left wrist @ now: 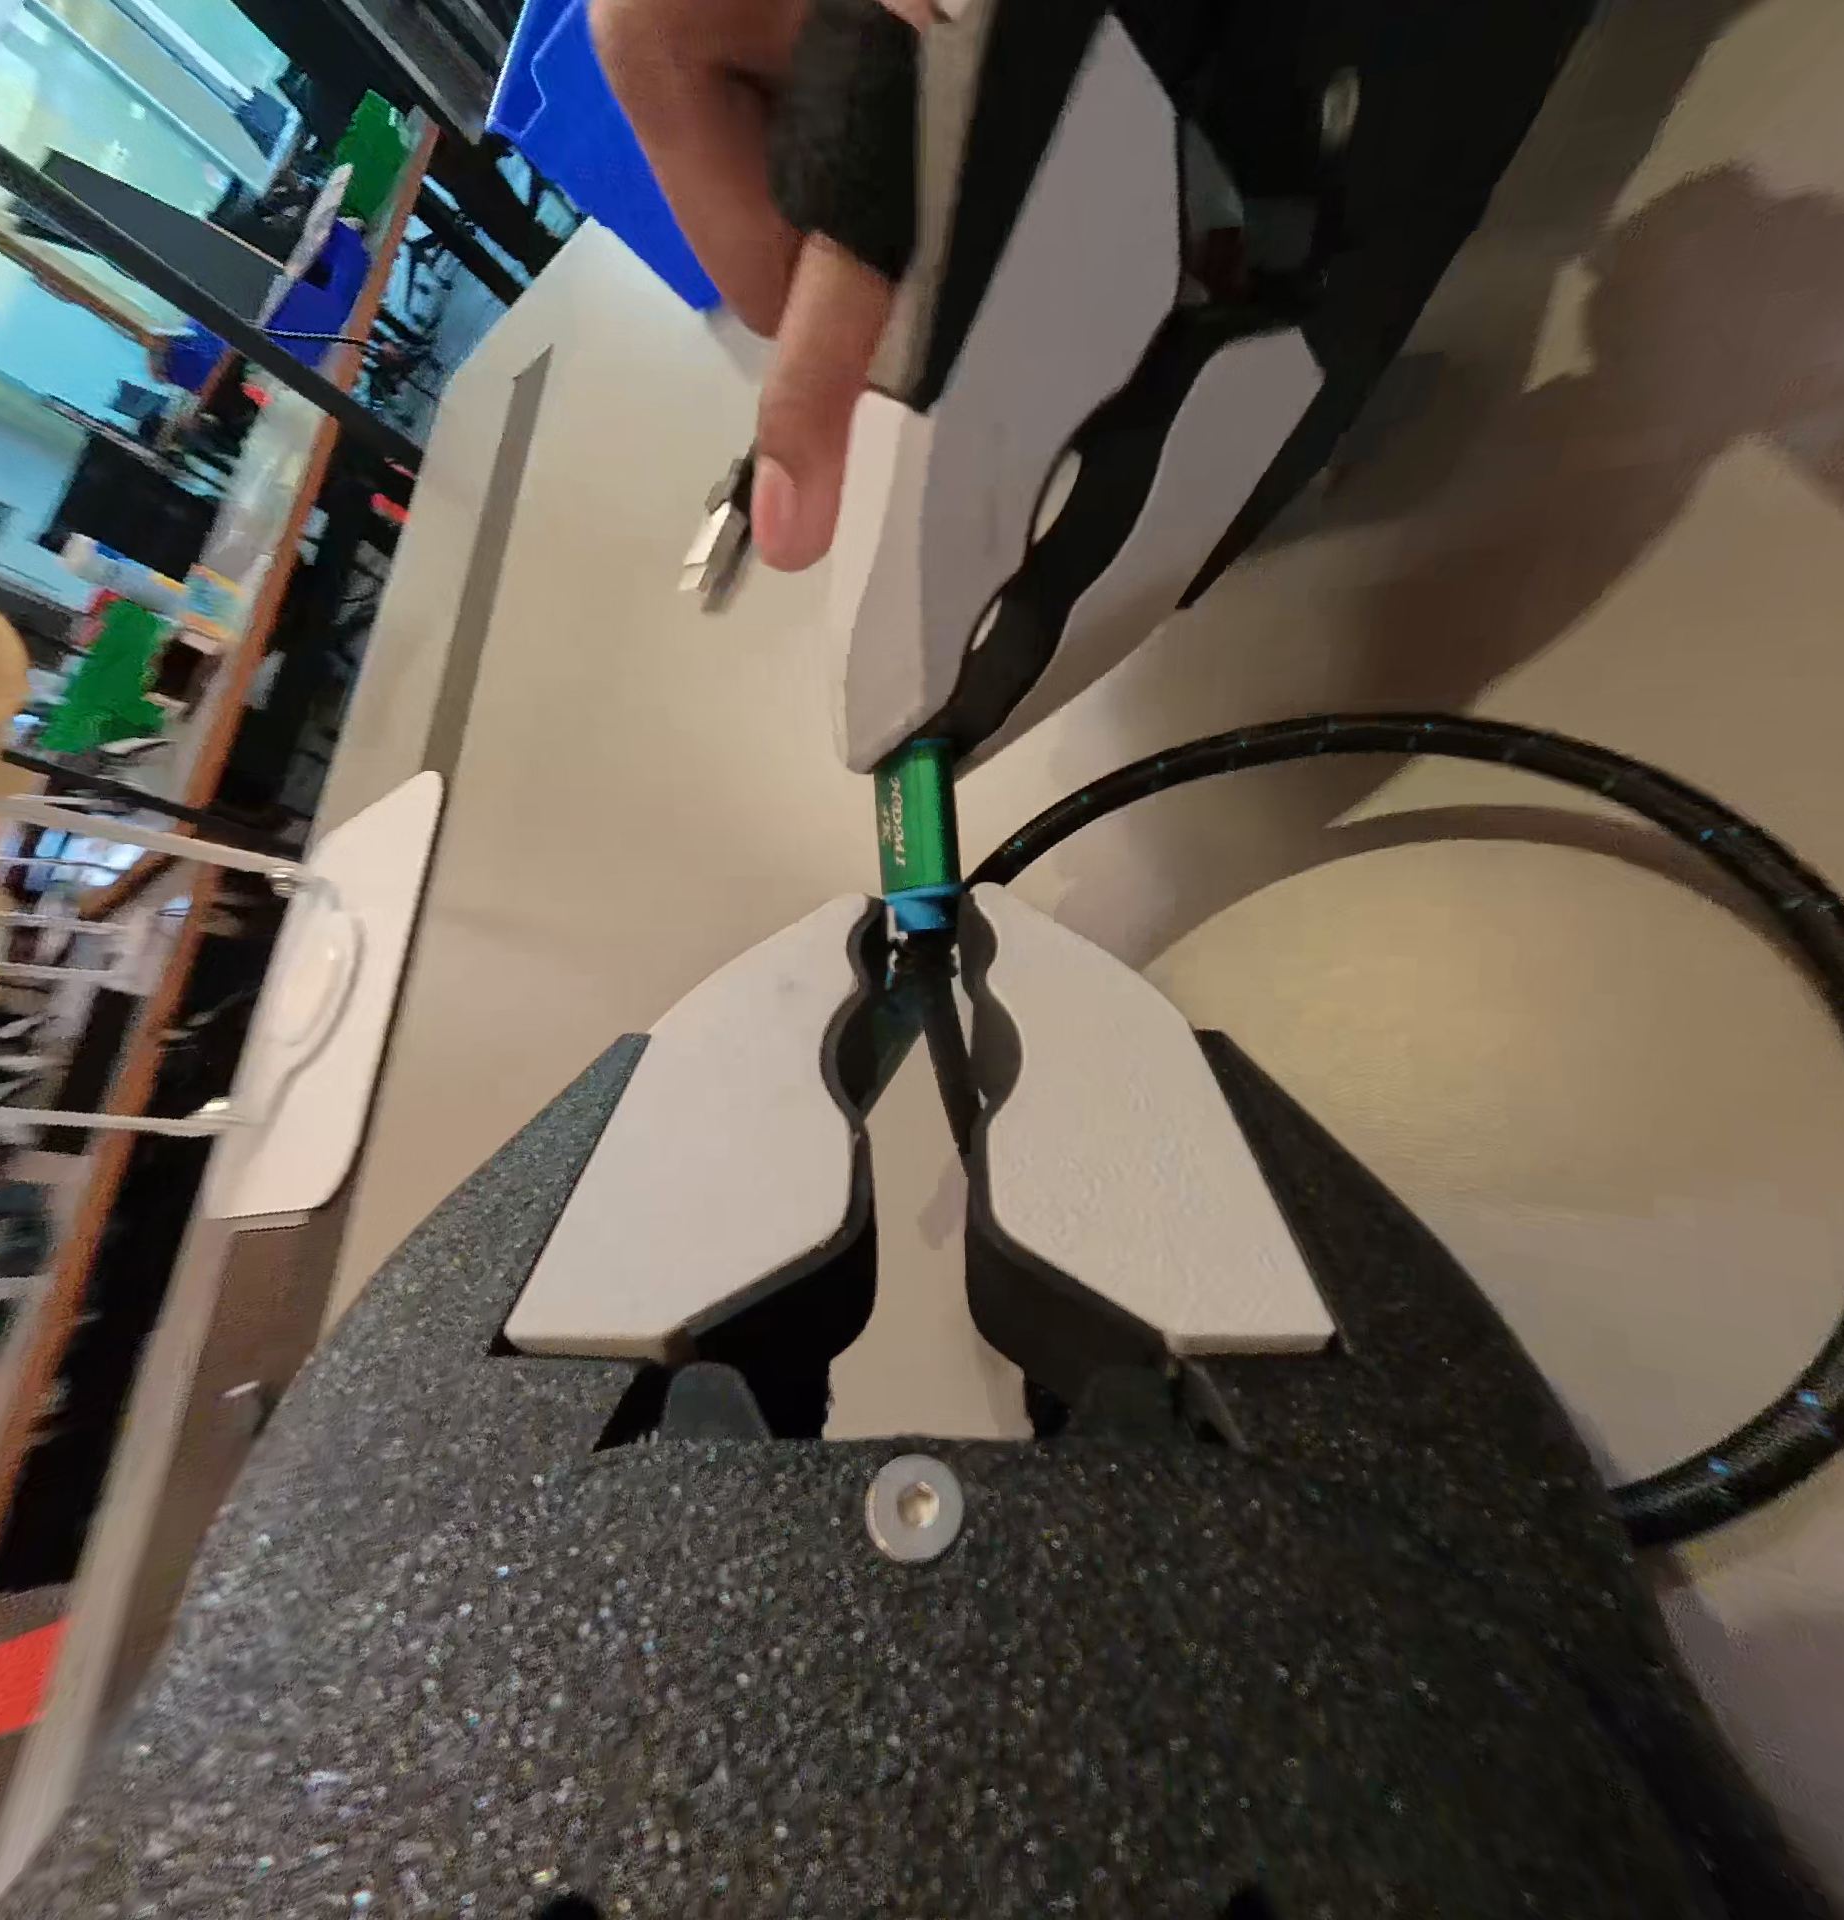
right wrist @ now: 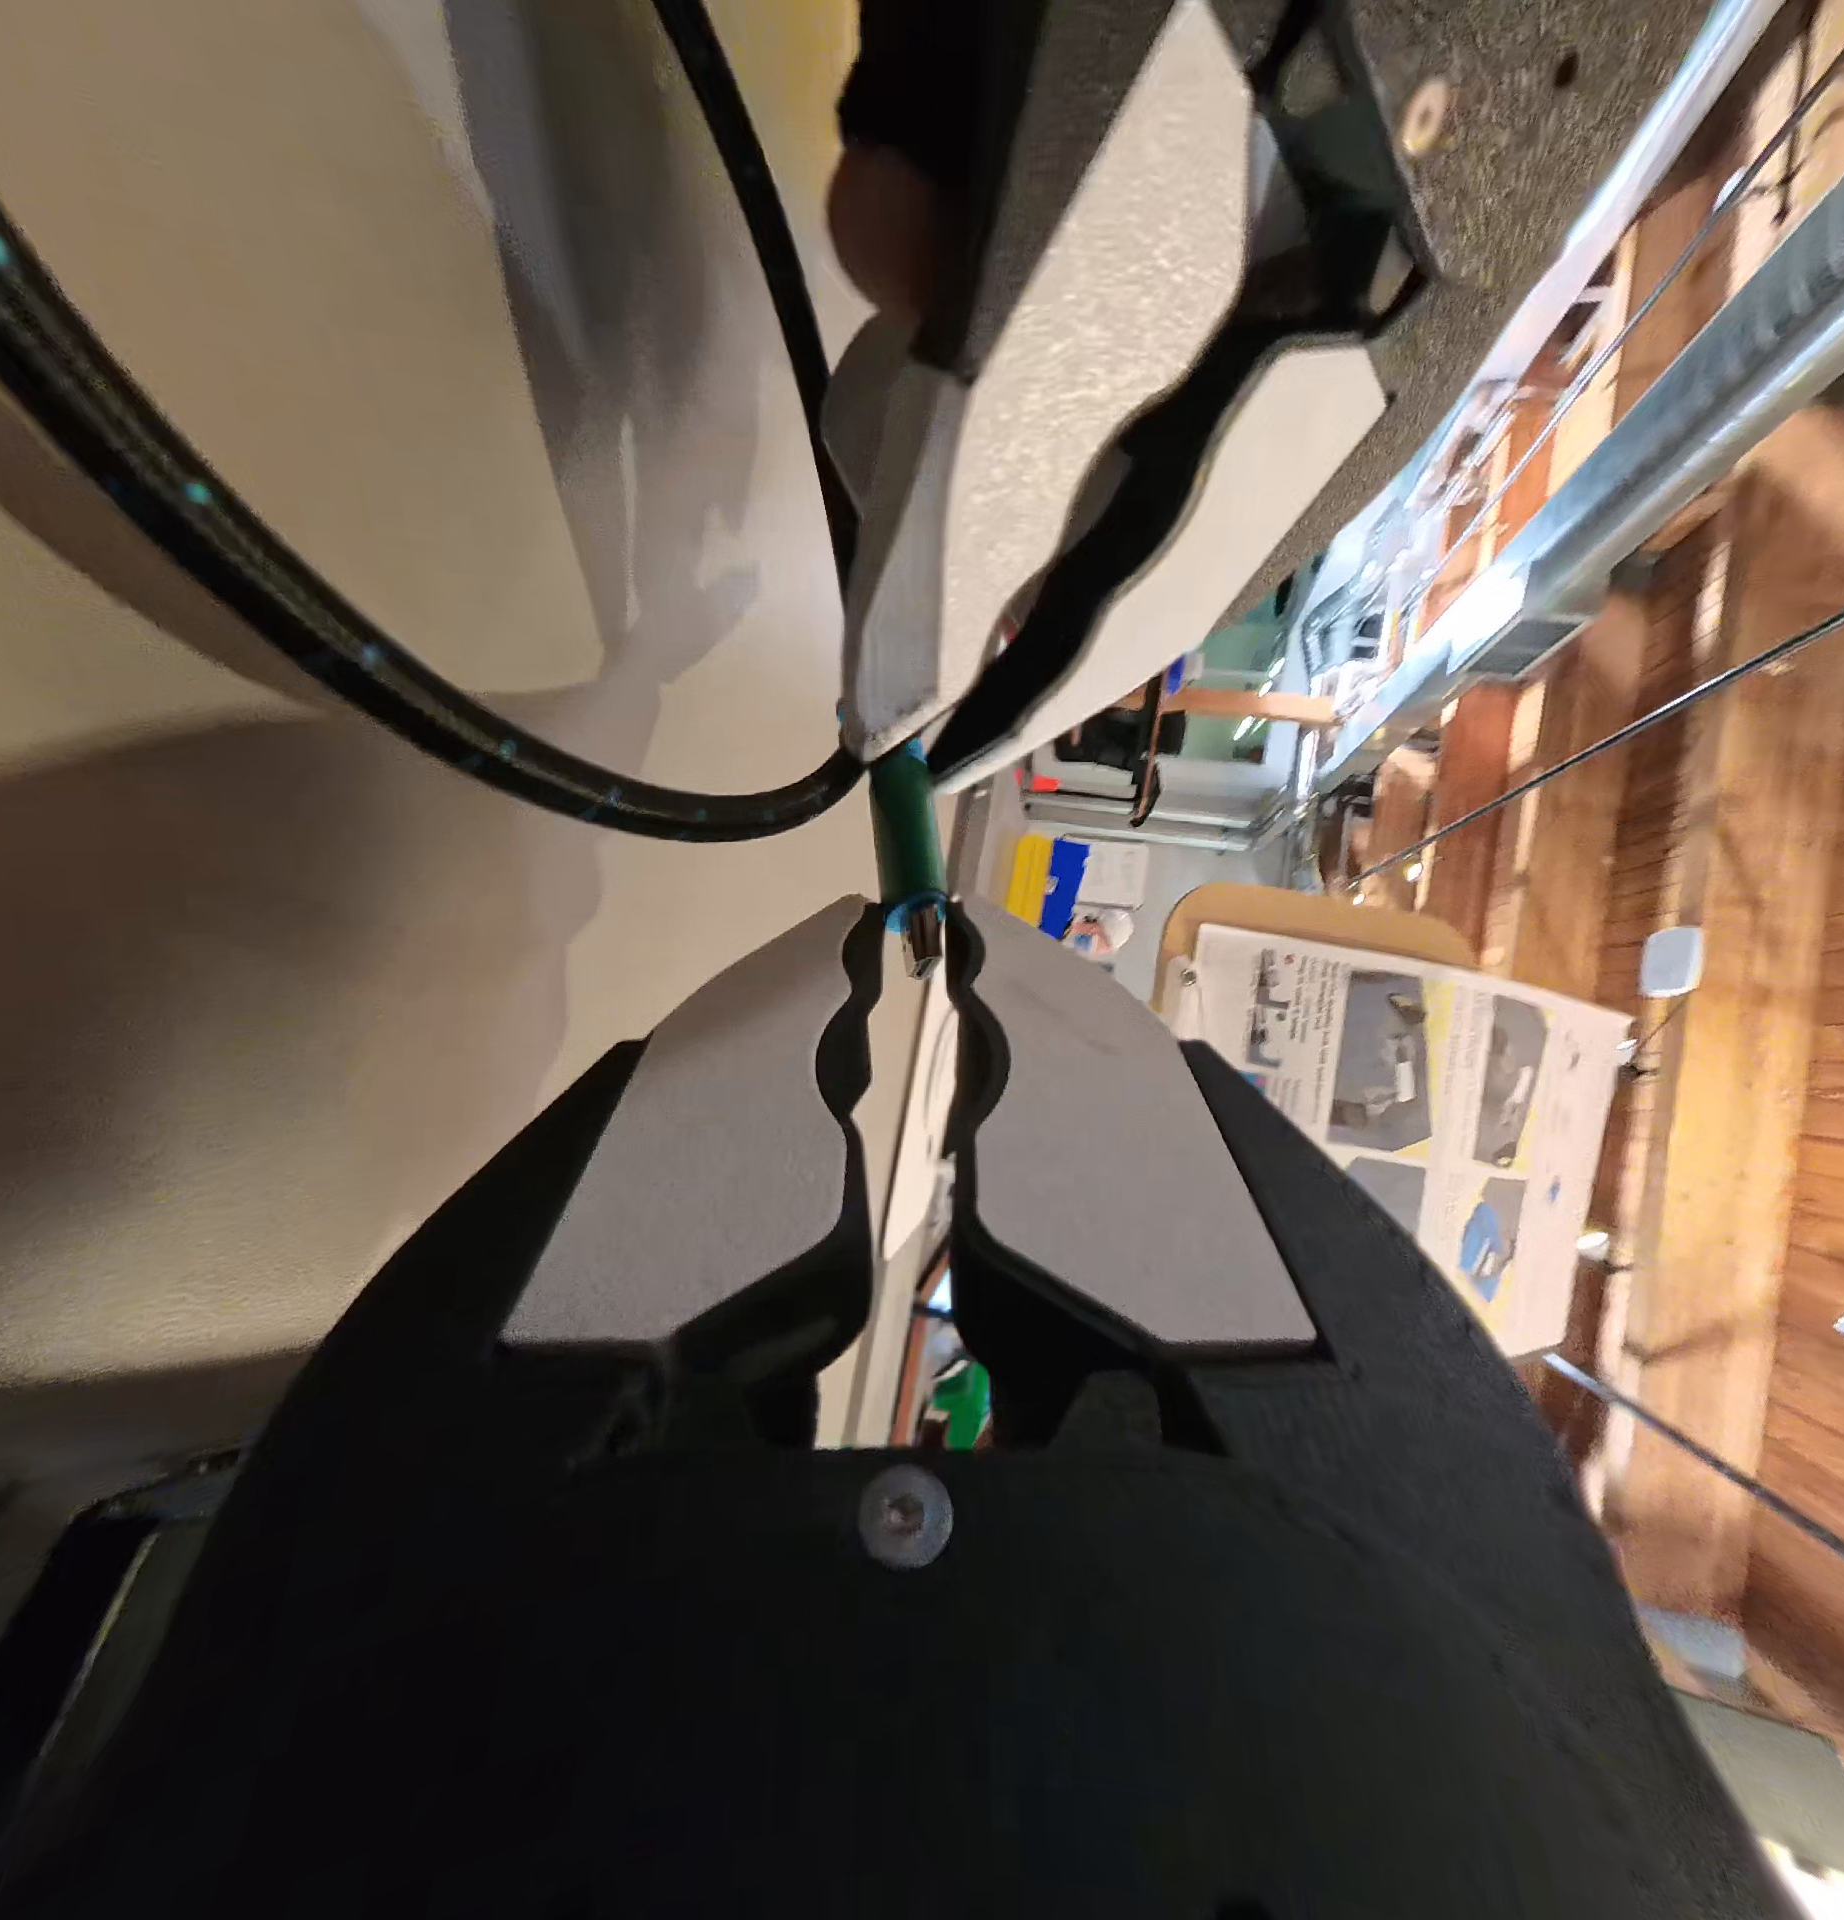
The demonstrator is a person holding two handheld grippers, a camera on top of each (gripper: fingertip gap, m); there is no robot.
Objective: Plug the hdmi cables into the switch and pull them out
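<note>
Left wrist view shows the left hand-held gripper (left wrist: 923, 920) and right hand-held gripper (left wrist: 913, 750) pinching opposite ends of a green plug (left wrist: 916, 831), its black cable (left wrist: 1728, 894) looping over the beige surface (left wrist: 606, 727) near a loose silver connector (left wrist: 712, 545).

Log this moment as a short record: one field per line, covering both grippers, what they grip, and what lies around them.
left gripper: fingers closed on the cable end of the green metal connector shell
right gripper: fingers closed on the plug end of the same shell, silver plug tip between them
cable: black braided cable with blue flecks, looping away to the right in the left wrist view
connector position: spanning tip to tip between the two grippers
surface: beige tabletop
other item: small silver plug lying on the tabletop
background: blue bins on shelving
</note>
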